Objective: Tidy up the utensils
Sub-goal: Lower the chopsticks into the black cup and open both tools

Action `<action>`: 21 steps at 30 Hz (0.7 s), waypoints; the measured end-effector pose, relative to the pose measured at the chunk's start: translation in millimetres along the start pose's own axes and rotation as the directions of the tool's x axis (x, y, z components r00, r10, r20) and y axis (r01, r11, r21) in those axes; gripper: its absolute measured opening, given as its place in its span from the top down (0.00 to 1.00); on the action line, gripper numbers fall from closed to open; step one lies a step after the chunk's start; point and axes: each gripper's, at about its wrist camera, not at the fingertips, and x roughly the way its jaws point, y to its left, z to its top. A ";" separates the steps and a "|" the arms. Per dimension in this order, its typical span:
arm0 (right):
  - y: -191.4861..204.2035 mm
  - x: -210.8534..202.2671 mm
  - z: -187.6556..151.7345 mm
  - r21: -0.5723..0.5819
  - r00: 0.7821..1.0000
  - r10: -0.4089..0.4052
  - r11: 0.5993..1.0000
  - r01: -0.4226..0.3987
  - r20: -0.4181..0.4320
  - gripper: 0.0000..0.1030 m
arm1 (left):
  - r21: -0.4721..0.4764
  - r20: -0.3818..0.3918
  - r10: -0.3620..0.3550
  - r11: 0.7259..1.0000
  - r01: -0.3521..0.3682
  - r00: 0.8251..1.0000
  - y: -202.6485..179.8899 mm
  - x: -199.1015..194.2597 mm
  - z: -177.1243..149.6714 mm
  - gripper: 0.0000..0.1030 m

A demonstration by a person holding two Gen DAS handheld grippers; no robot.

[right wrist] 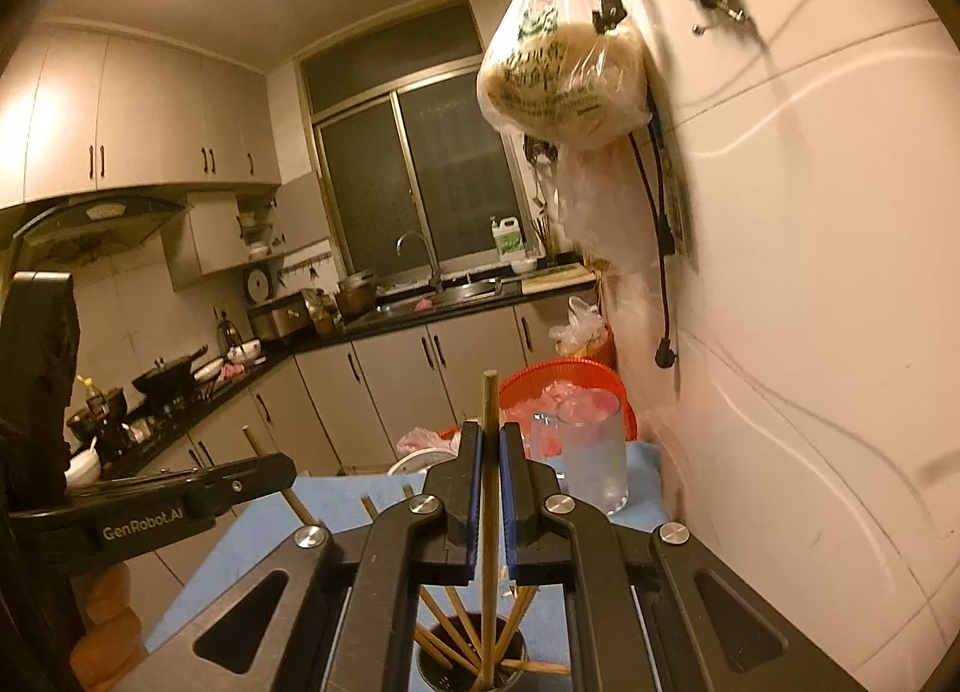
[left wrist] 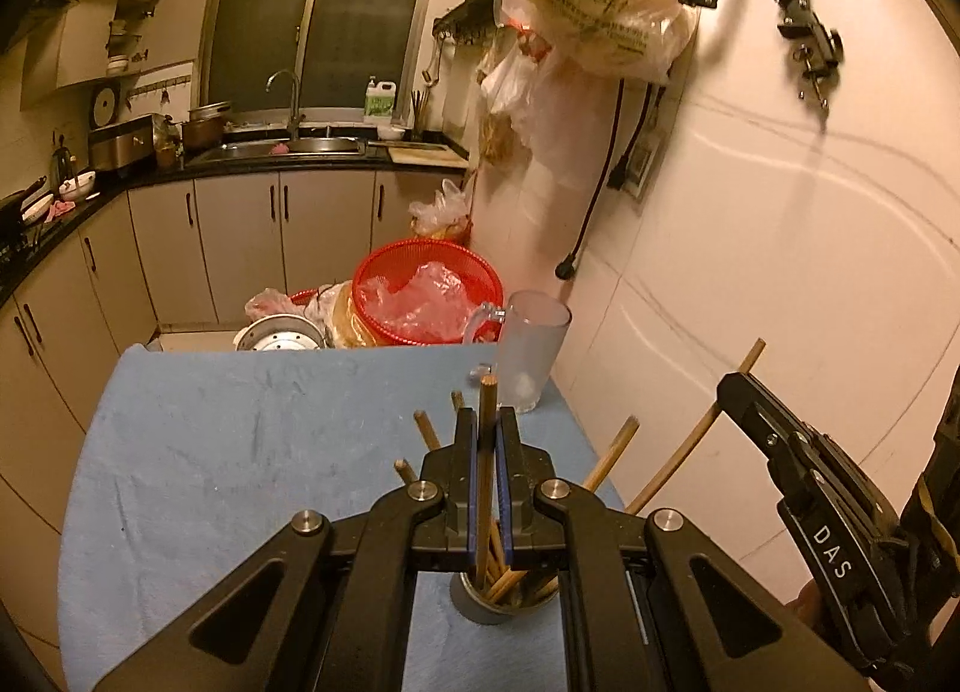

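A blue cloth (left wrist: 240, 452) covers the table. On it stands a round metal holder (left wrist: 504, 602) (right wrist: 468, 656) with several wooden chopsticks fanning out of it. My left gripper (left wrist: 487, 416) is shut on one upright chopstick (left wrist: 485, 464) directly above the holder. My right gripper (right wrist: 492, 431) is shut on another upright chopstick (right wrist: 491, 404) whose lower end reaches into the holder. Each gripper shows in the other's view: the right one (left wrist: 744, 392) at the right, the left one (right wrist: 264, 470) at the left. A clear glass mug (left wrist: 531, 356) (right wrist: 594, 464) stands at the cloth's far right corner.
A white tiled wall (left wrist: 780, 272) runs close along the right. Beyond the table's far edge sit a red mesh basket (left wrist: 426, 296) with plastic bags and a metal pot (left wrist: 282, 335). Filled plastic bags (right wrist: 558, 68) hang on the wall. Kitchen counters and a sink (left wrist: 288, 146) lie further back.
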 end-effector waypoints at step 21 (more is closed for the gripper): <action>-9.2 24.5 -44.9 -0.005 0.988 -0.018 1.000 0.018 -0.154 0.93 | -0.033 -0.084 0.006 0.999 -0.008 0.996 26.9 26.8 -38.4 0.92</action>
